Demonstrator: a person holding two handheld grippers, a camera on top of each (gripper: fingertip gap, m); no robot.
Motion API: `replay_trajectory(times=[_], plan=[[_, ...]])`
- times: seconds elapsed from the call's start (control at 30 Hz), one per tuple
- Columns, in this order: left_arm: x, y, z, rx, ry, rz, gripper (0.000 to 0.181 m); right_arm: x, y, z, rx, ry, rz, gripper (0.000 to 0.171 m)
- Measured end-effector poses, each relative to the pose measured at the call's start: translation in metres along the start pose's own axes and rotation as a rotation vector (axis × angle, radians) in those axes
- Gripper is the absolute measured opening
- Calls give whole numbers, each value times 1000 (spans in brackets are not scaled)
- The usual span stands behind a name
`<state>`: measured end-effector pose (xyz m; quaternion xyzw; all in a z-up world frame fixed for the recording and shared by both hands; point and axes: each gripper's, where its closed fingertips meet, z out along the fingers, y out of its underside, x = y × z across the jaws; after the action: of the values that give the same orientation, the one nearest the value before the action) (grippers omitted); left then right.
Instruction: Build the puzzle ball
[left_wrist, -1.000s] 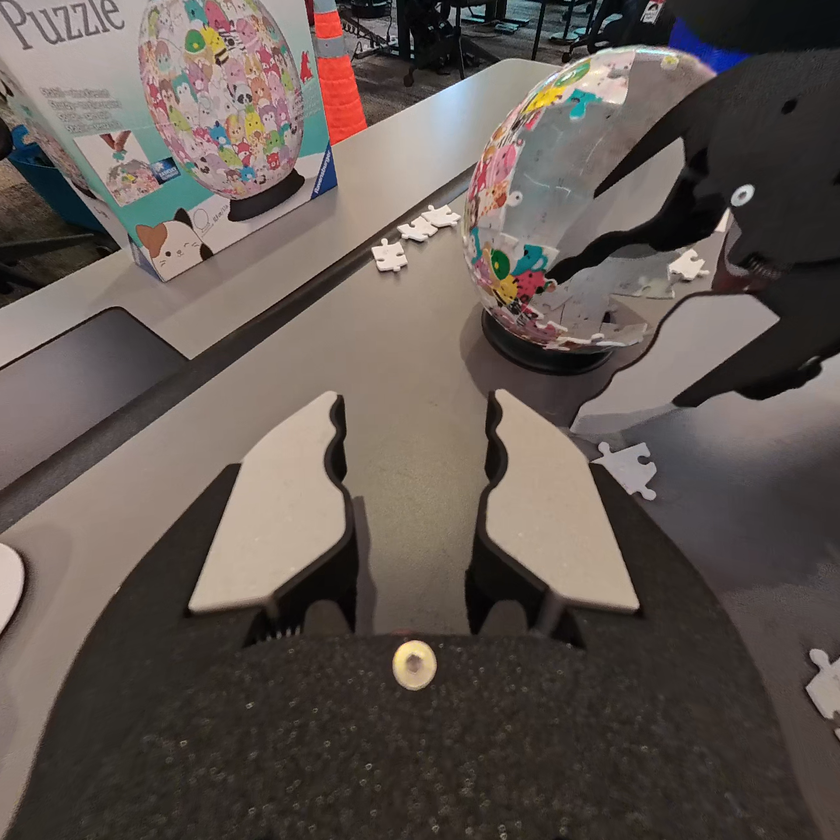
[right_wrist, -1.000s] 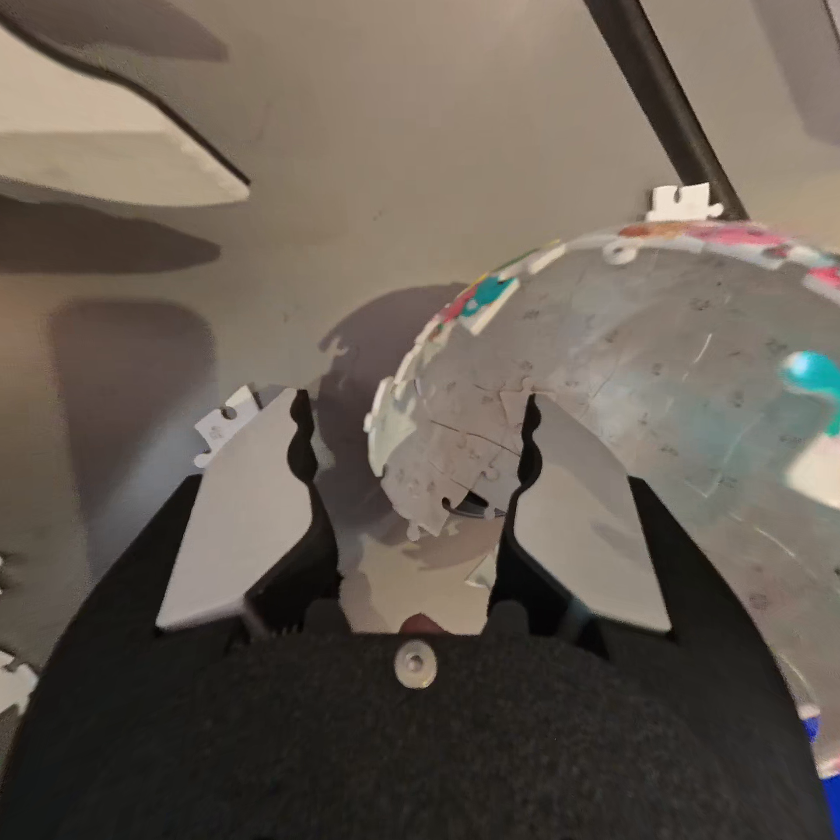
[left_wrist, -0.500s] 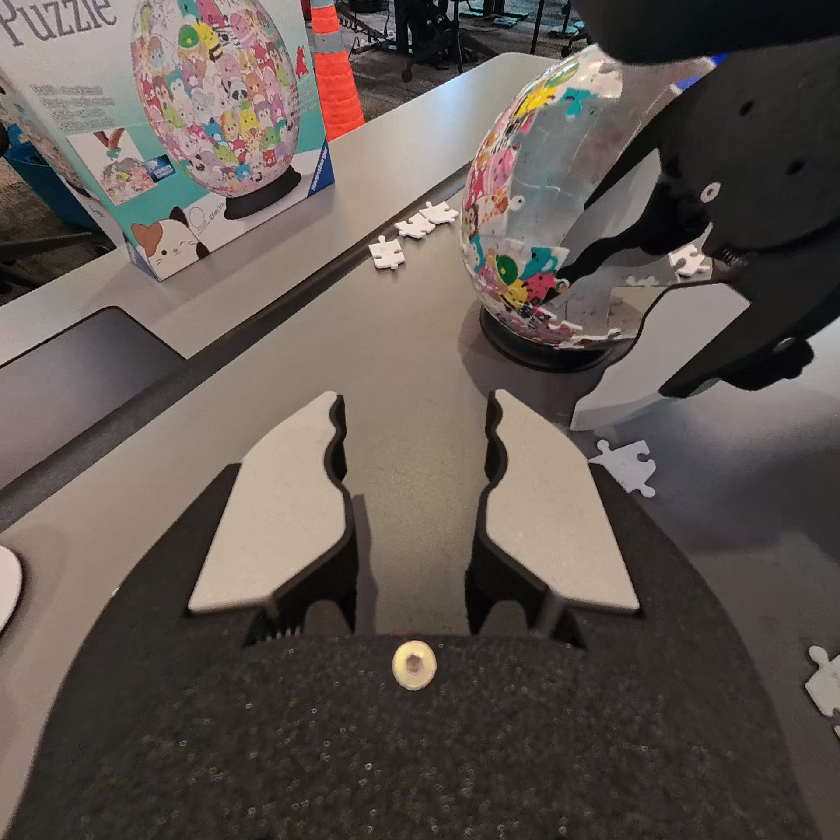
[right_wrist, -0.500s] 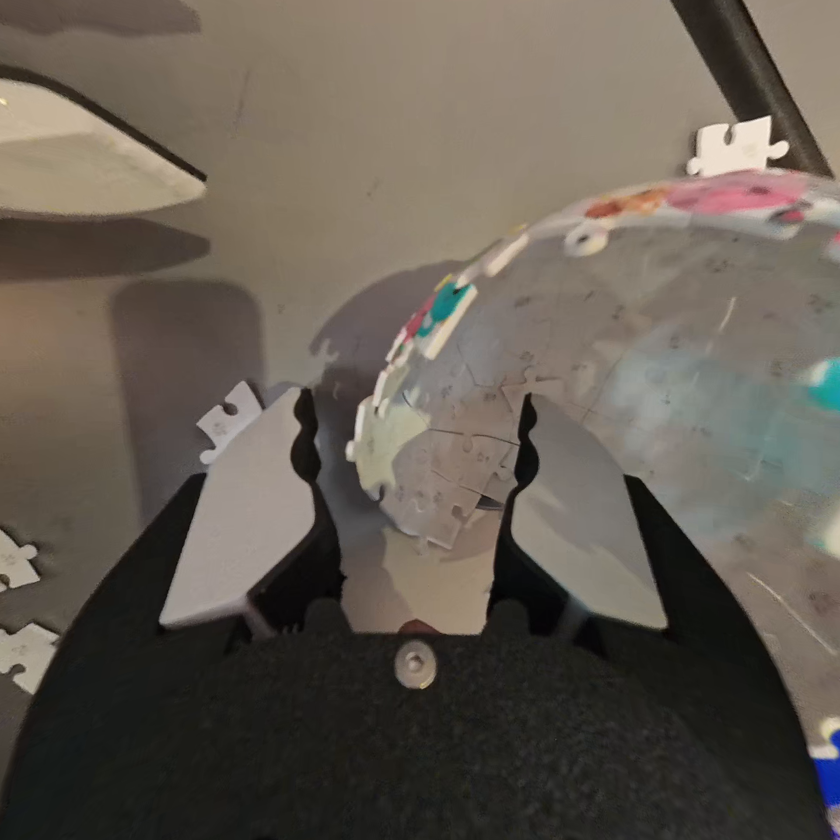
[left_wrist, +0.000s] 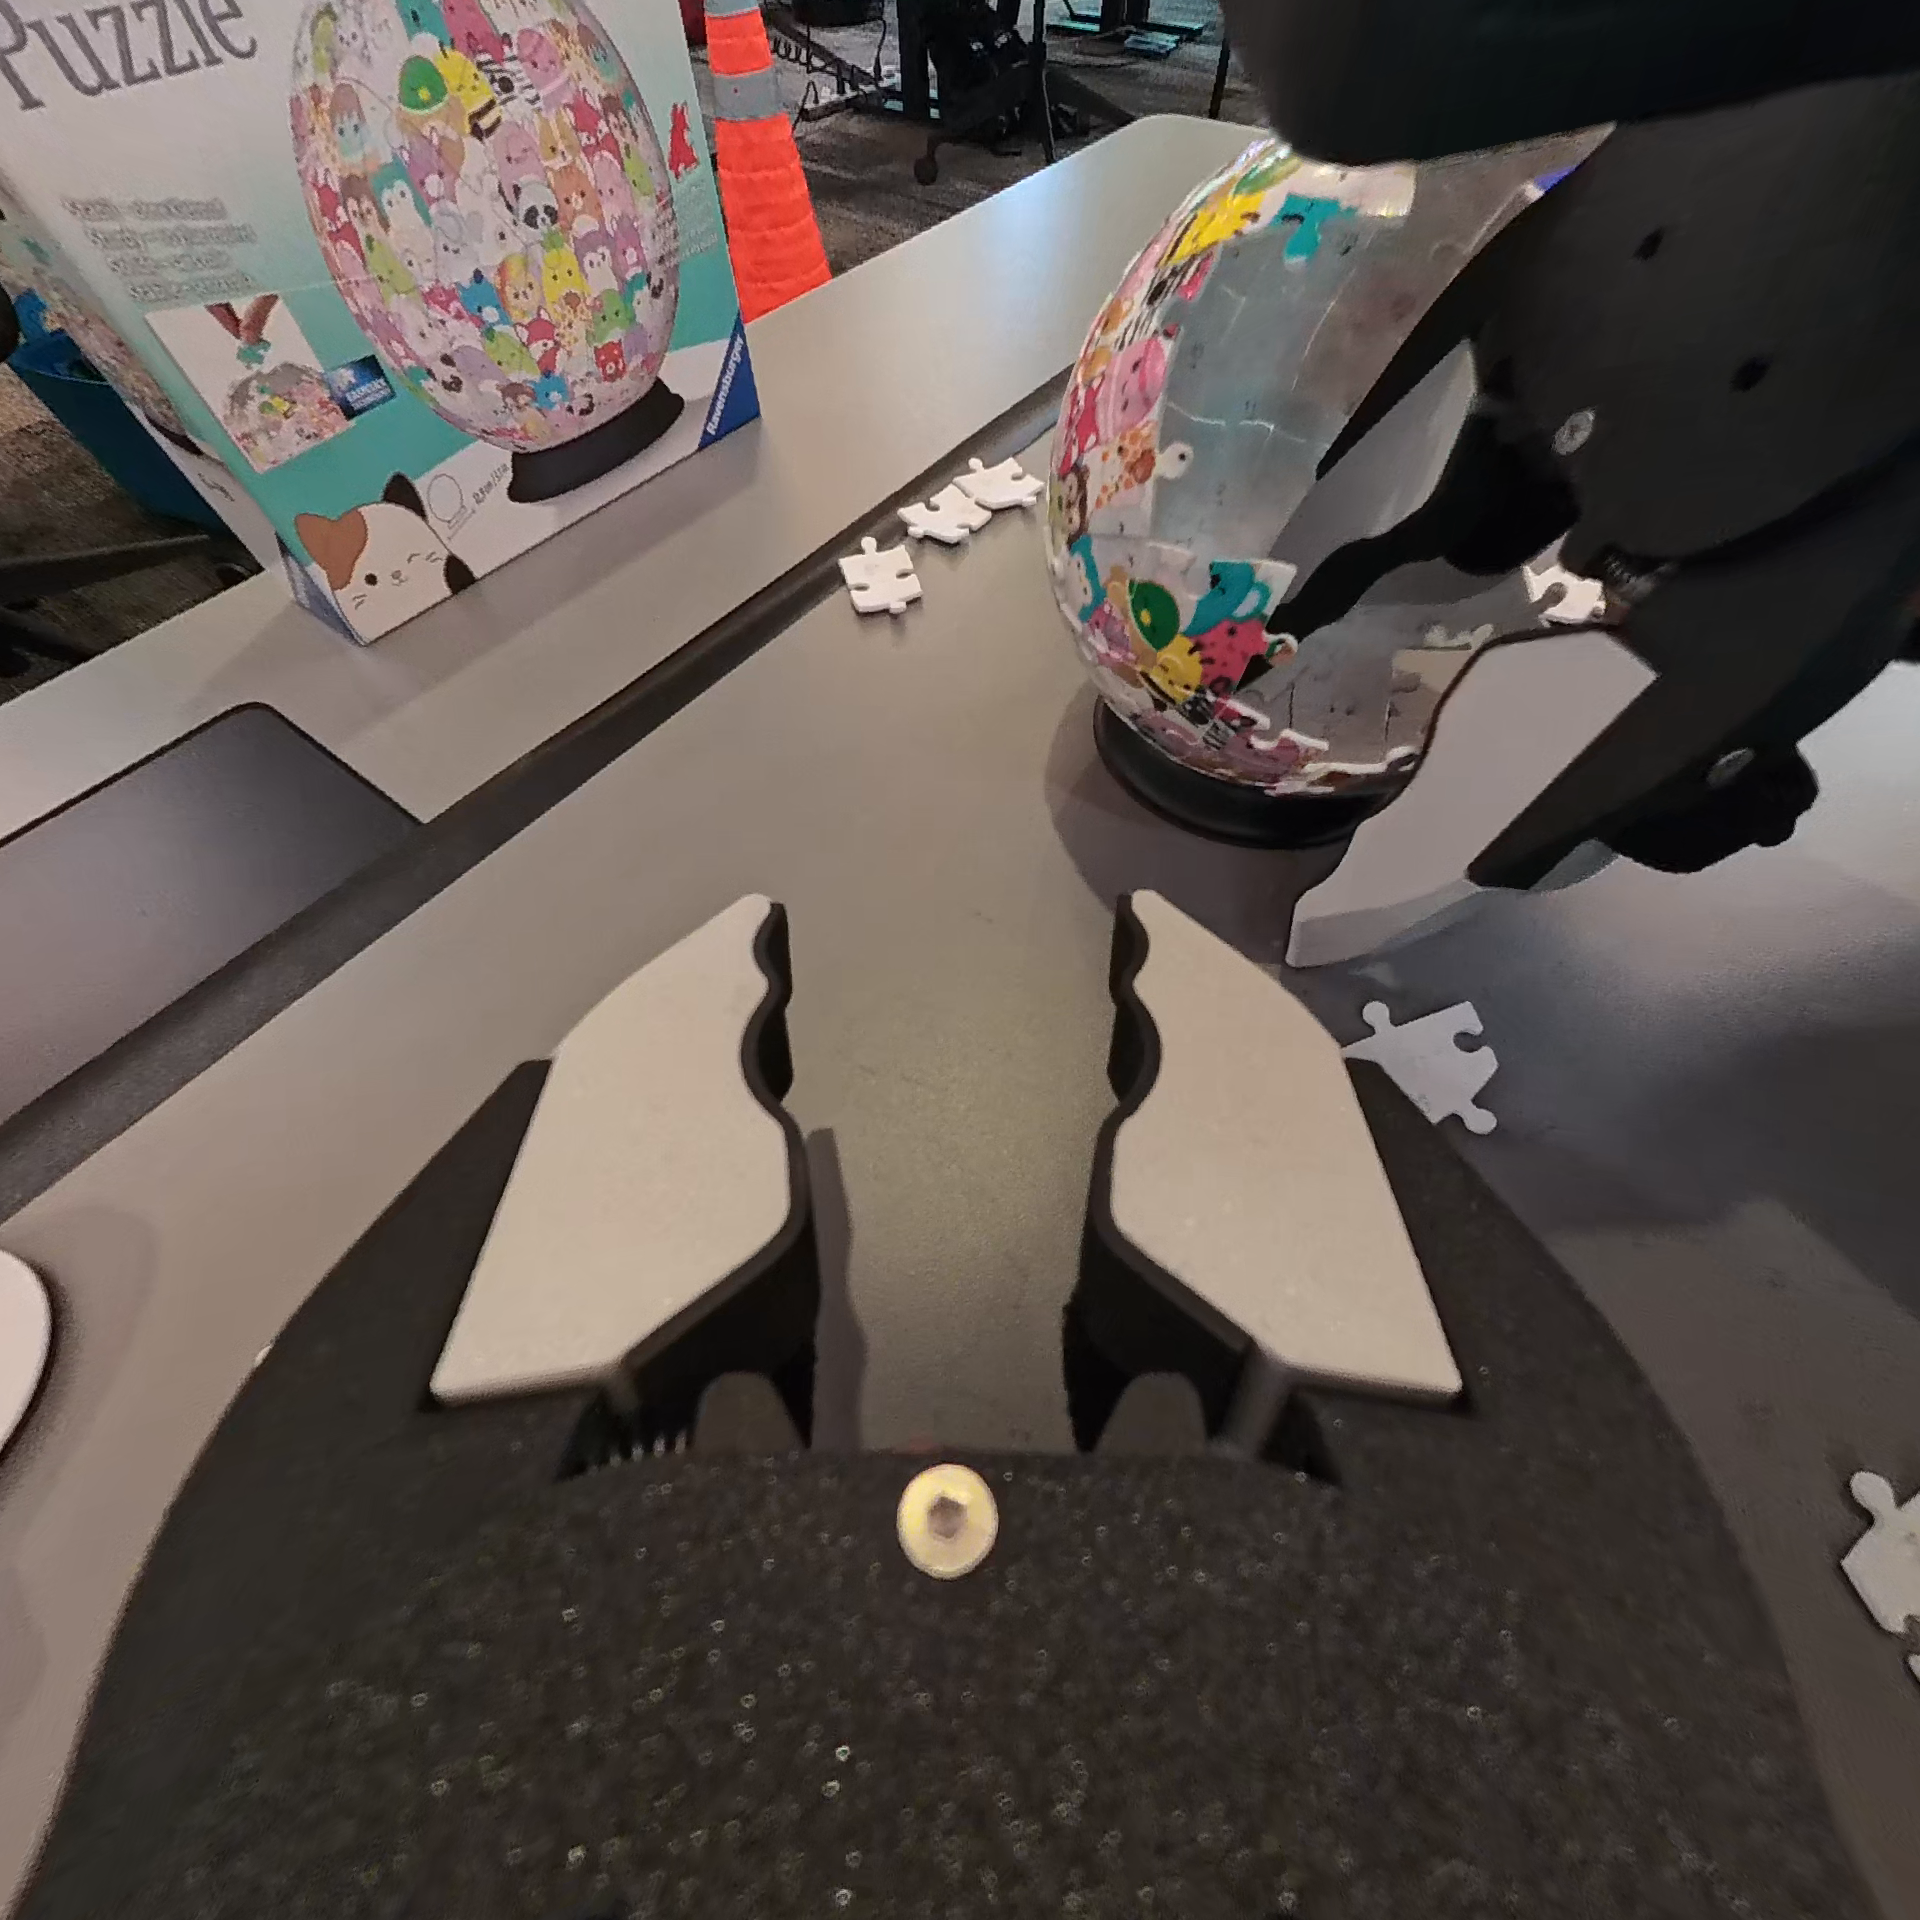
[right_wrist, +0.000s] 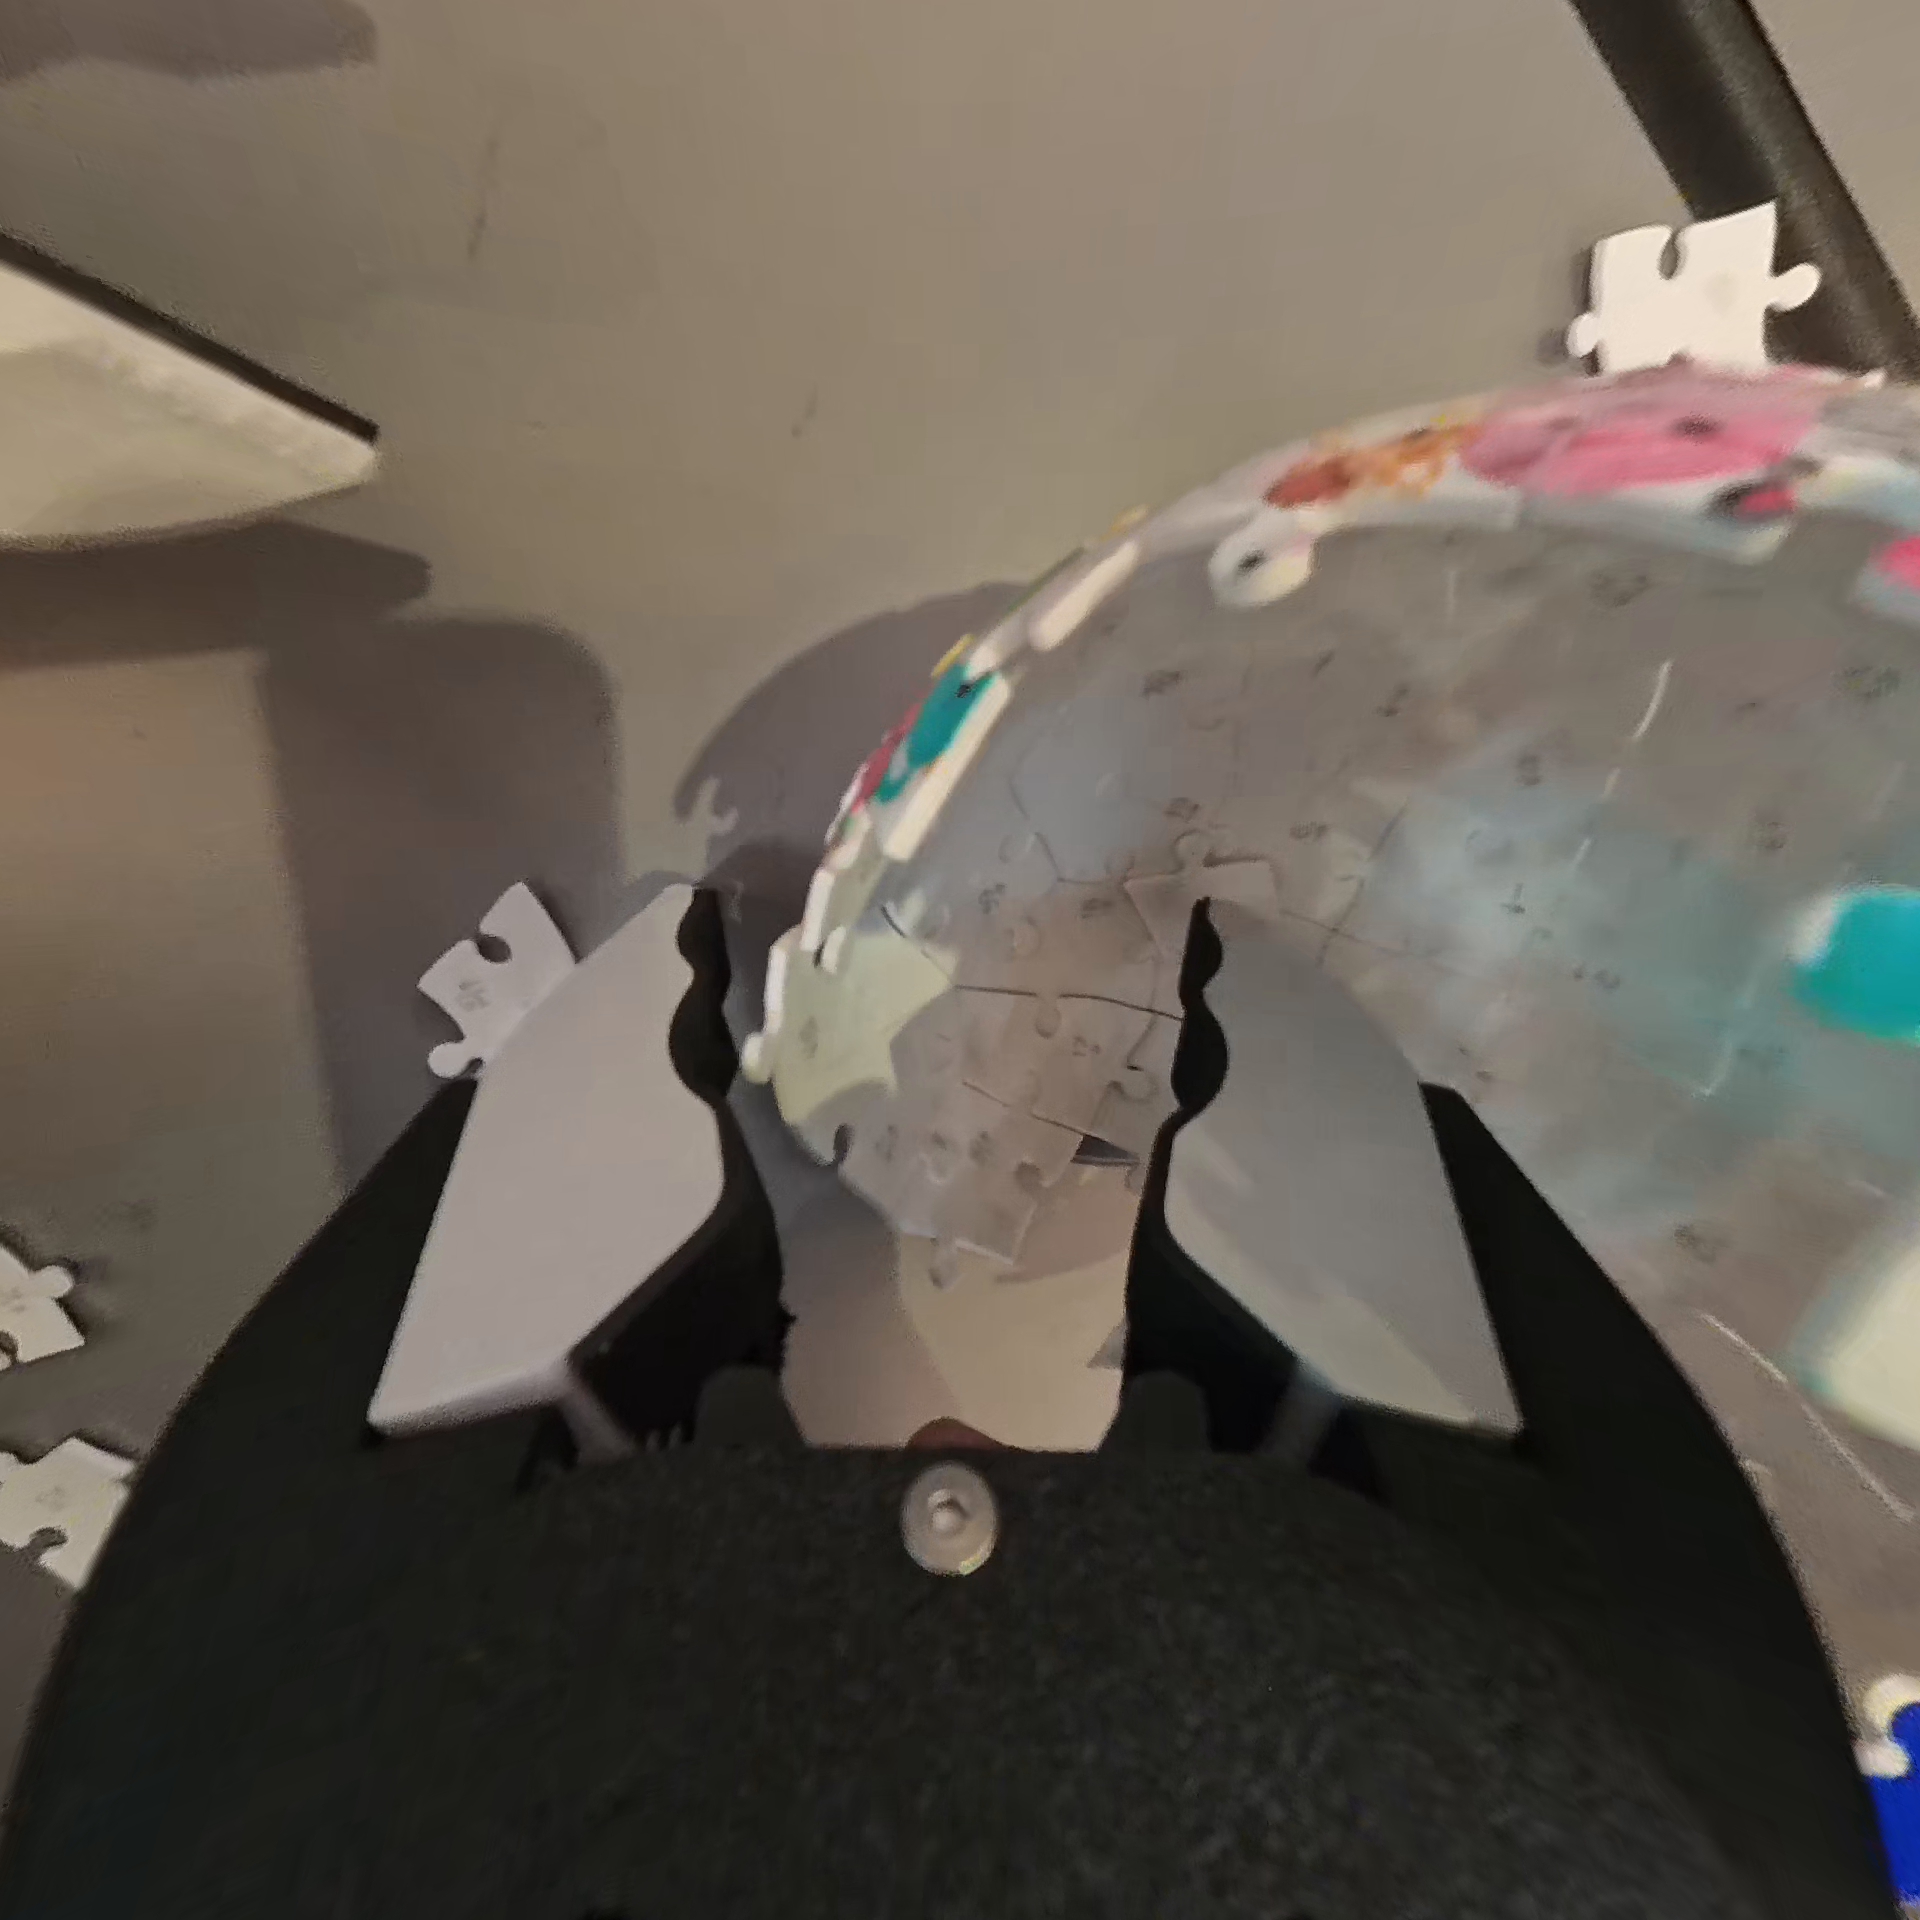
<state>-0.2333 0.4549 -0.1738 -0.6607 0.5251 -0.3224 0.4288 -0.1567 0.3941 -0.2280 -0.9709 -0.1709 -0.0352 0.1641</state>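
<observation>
Now reaching with the right gripper (right_wrist: 951, 935) into the half-built puzzle ball (left_wrist: 1195, 499) standing upright on its stand on the desk (left_wrist: 914, 790), jaws parted, empty, straddling the shell's edge; left gripper (left_wrist: 945, 925) farther back, likewise open, holding nothing.

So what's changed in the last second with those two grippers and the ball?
The right gripper has slid lower along the puzzle ball's open edge, jaws open around the edge, gripping nothing. The left gripper stayed open and parked over the table; the ball, its stand and the loose pieces haven't moved.
</observation>
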Motion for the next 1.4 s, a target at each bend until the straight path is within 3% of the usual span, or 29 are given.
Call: replay_trajectory(times=[0.47, 0.8, 0.9, 1.4], plan=[[0, 1, 0, -3, 2, 0, 59, -12, 3, 1, -38, -65, -32, 101], [0, 1, 0, -4, 1, 1, 59, -30, 2, -8, -25, -157, -24, 98], [1, 1, 0, -4, 1, 2, 59, -30, 2, -12, -14, -147, -32, 86], [1, 1, 0, -5, 1, 3, 59, -16, 6, -2, -32, -84, -64, 94]])
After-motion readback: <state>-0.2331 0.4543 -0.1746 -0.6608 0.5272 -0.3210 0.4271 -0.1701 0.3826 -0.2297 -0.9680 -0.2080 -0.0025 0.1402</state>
